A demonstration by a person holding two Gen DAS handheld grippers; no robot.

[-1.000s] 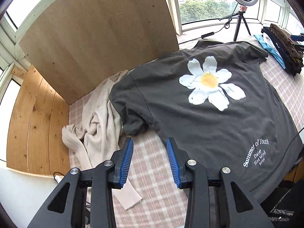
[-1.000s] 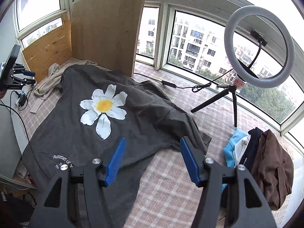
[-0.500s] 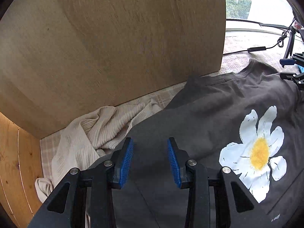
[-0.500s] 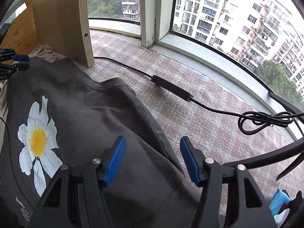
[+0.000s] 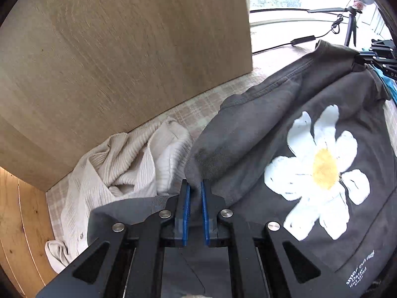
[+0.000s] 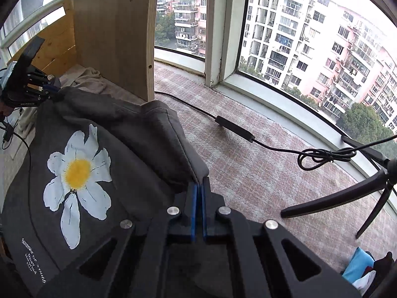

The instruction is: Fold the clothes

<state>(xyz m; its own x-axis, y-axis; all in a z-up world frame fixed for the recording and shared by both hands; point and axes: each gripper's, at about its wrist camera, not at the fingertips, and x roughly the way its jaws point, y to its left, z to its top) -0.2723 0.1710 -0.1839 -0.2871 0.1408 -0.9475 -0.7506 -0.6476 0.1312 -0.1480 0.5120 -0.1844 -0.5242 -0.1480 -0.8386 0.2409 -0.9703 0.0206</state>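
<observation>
Grey cotton is filling both wrist views: the T-shirt [image 5: 292, 129] is lying spread on the checked surface [image 6: 248, 173], back side up, its white daisy print [image 5: 320, 171] with a yellow centre facing the cameras and small white lettering [image 6: 33, 260] sitting near the hem. I am holding my left tongs [image 5: 194, 193] on one shoulder of the T-shirt; their jaws are closing, and a raised fold of the grey cloth is standing pinched between the blue pads [image 5: 186, 208]. I am holding my right tongs [image 6: 198, 193] on the opposite shoulder, where the blue pads [image 6: 194, 208] are pressed almost together with the sleeve seam gripped between them. In the left wrist view the right tongs are showing at the far right edge, touching the far shoulder; in the right wrist view the left tongs are showing at the far left edge, on the other shoulder.

A cream ribbed garment [image 5: 119, 171] is lying crumpled just beside the T-shirt, against the foot of a wooden board [image 5: 119, 57] that is standing upright on the surface. A black cable [image 6: 273, 146] with an inline box is running across the checked cloth beside the window [image 6: 310, 37], and the black legs of a tripod [image 6: 347, 196] are resting near it. A blue garment [image 6: 357, 265] is lying at the lower right edge of the right wrist view, well apart from the T-shirt.
</observation>
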